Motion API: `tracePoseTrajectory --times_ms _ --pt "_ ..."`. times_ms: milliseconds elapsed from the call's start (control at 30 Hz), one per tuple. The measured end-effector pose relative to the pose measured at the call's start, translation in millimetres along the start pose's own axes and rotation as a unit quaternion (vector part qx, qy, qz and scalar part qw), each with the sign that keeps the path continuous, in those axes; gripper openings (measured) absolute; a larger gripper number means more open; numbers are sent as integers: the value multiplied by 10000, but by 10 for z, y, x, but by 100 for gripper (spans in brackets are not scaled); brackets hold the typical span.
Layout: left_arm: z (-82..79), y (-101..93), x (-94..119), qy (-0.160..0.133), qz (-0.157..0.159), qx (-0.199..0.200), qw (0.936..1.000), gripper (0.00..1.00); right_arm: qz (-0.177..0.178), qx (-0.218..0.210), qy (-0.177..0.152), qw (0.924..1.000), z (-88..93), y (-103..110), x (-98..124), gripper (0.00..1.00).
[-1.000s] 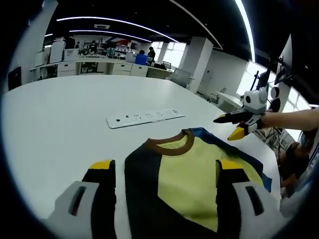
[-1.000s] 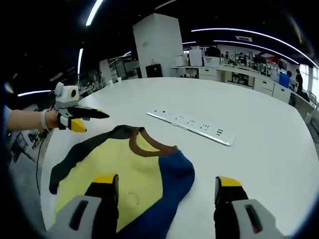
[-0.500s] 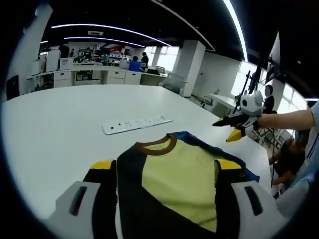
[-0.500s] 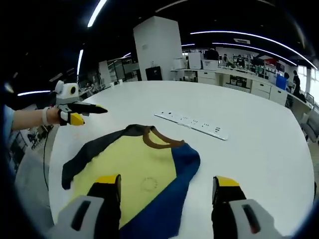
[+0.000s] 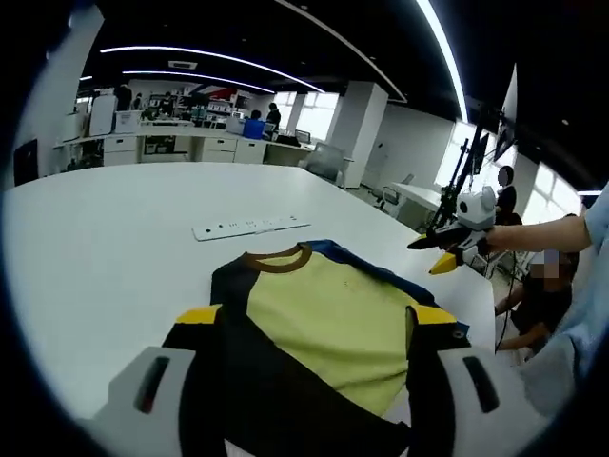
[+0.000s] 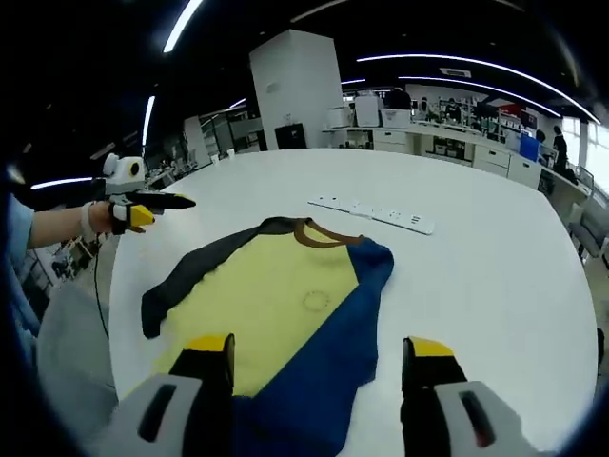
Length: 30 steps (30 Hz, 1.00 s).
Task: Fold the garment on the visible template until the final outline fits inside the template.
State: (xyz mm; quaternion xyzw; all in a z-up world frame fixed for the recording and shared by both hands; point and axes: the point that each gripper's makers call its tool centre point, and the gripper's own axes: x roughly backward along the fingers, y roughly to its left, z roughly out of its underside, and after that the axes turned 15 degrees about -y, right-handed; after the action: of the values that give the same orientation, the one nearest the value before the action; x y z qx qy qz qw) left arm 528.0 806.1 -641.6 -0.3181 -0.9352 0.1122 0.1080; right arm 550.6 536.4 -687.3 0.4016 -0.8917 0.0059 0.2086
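Both cameras have pulled back since a second ago, so more of the shirt (image 6: 285, 305) shows, and the power strip (image 6: 373, 213) sits farther off. Flat on the white worktop (image 5: 105, 238), the shirt has a yellow front, a brown collar, and a dark sleeve on one side and a blue one on the other. No template outline can be made out under it, perhaps hidden by the cloth. Left tongs (image 5: 309, 328) and right tongs (image 6: 309, 357) both stand open and empty above the hem end. For a clean first fold, each should probably come down on a matching edge point, pinch one layer only, and carry it over evenly so the outline narrows without dragging the shirt across the worktop.
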Motion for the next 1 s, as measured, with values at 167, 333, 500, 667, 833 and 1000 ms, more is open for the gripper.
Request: tracePoseTrajectory --times_ms 167,333,500,667,833,1000 --pt "29 -87 119 -34 -5 23 10000 73 67 -11 -47 10000 26 11 111 71" --pt "70 -146 211 -83 -46 68 9999 73 105 -11 -50 9999 59 63 209 70" --pt "77 -173 290 -70 -72 63 9999 73 139 -4 -57 9999 49 56 263 70" --pt "57 -196 369 -124 -117 68 9998 72 136 -25 -85 9999 79 33 314 68" --pt "54 -204 440 -209 -188 75 9996 72 125 23 42 9999 159 34 395 68" --pt "87 -242 513 -278 -234 128 9993 71 130 -35 66 9999 223 75 477 65"
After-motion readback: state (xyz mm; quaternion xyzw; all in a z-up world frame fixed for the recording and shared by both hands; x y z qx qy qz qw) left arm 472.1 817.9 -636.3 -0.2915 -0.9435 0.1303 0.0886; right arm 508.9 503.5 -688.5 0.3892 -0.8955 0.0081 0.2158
